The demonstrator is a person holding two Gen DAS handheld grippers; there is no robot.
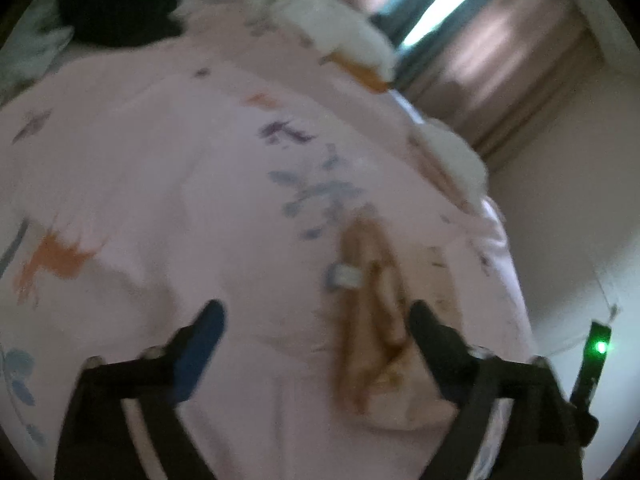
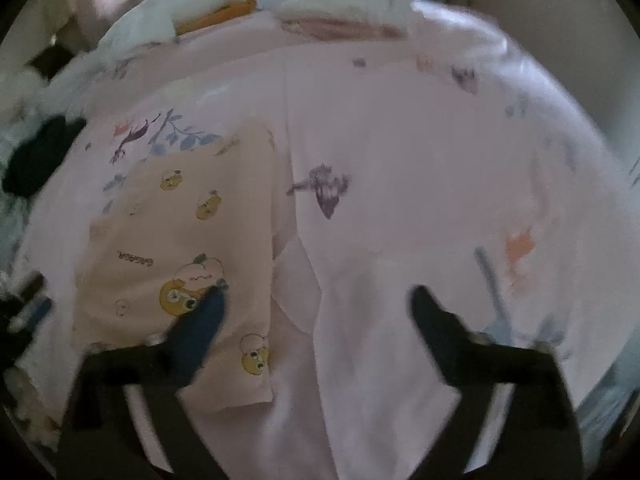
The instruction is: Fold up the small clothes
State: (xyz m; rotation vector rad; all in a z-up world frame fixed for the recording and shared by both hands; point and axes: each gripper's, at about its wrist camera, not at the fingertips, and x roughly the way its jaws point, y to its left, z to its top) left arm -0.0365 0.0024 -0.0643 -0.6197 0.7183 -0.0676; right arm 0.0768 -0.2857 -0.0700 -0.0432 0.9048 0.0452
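Observation:
A small cream garment with yellow cartoon prints (image 2: 188,248) lies flat and folded on the pink bedsheet (image 2: 420,152), left of centre in the right wrist view. My right gripper (image 2: 316,300) is open above the sheet, its left finger over the garment's lower part. In the left wrist view the same garment shows as a tan, bunched strip (image 1: 372,320) with a white label, lying just inside the right finger. My left gripper (image 1: 316,312) is open and holds nothing. Both views are blurred.
The pink sheet has leaf and bird prints. A black garment (image 1: 116,12) lies at the far left of the bed. White pillows (image 1: 340,28) and an orange one (image 2: 224,12) lie at the head. Curtains (image 1: 500,32) and a wall stand beyond.

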